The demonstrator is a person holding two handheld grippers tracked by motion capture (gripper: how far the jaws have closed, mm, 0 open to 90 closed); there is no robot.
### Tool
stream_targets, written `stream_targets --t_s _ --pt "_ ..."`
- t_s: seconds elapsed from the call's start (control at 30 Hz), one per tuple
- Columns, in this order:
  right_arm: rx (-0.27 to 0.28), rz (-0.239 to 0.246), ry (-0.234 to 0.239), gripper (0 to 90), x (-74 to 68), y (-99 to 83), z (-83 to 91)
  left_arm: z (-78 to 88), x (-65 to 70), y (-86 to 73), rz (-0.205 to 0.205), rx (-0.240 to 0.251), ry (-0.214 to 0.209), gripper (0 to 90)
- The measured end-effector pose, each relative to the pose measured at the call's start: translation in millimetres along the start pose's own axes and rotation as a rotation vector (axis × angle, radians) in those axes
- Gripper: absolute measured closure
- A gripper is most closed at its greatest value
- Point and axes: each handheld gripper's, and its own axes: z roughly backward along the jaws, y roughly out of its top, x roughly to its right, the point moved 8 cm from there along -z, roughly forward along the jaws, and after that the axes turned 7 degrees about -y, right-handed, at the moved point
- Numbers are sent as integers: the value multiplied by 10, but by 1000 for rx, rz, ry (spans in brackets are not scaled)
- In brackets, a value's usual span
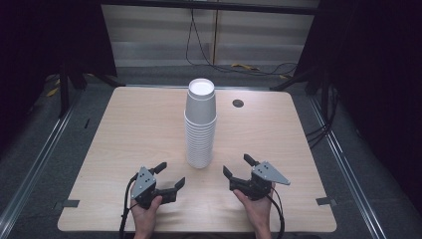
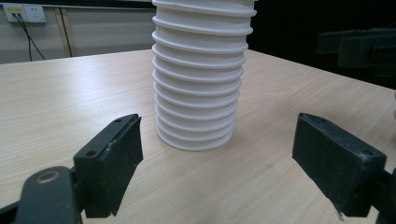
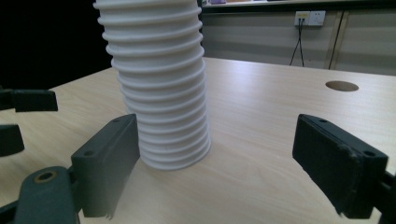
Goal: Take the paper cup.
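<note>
A tall stack of white paper cups (image 1: 200, 124) stands upside down at the middle of the wooden table (image 1: 124, 129). My left gripper (image 1: 171, 174) lies low near the front edge, left of the stack, with its jaws wide apart and nothing between them. My right gripper (image 1: 237, 164) mirrors it to the right of the stack, also open and empty. In the left gripper view the stack (image 2: 198, 79) rises just beyond the gripper (image 2: 217, 140). In the right gripper view the stack (image 3: 159, 84) stands ahead and left of the gripper (image 3: 217, 135), close to its left pad (image 3: 109, 158).
A round cable hole (image 1: 238, 103) sits in the table behind the stack at the right. Black cables (image 1: 199, 50) trail over the floor beyond the far edge. Dark curtains flank both sides. Wall sockets (image 3: 310, 17) show on the back wall.
</note>
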Motion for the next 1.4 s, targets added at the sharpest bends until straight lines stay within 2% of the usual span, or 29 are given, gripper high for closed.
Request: stream_targets --t_s 0.17,0.27,0.33,0.5,0.7,0.97,1.3,1.4 --pt "16 7 15 153 -19 114 -42 -7 4 0 1 -3 -1 159" --pt "14 27 38 164 -49 171 -58 -7 6 -2 -8 -7 -4 158" --pt "27 51 35 164 -62 208 -59 -9 7 -1 -10 -6 -6 158" --pt "36 66 52 165 -74 276 -67 -8 4 -1 -16 -11 -5 158" --pt "12 40 78 144 -60 358 -96 -9 7 -2 -17 -11 -5 158" --pt "6 28 101 141 -47 529 -98 -18 19 -9 -18 -21 -9 159" --pt "45 35 144 138 -67 753 -128 -23 23 -8 -24 -24 -5 159" --pt "40 39 152 137 -68 822 -148 -22 24 -8 -24 -24 -9 158"
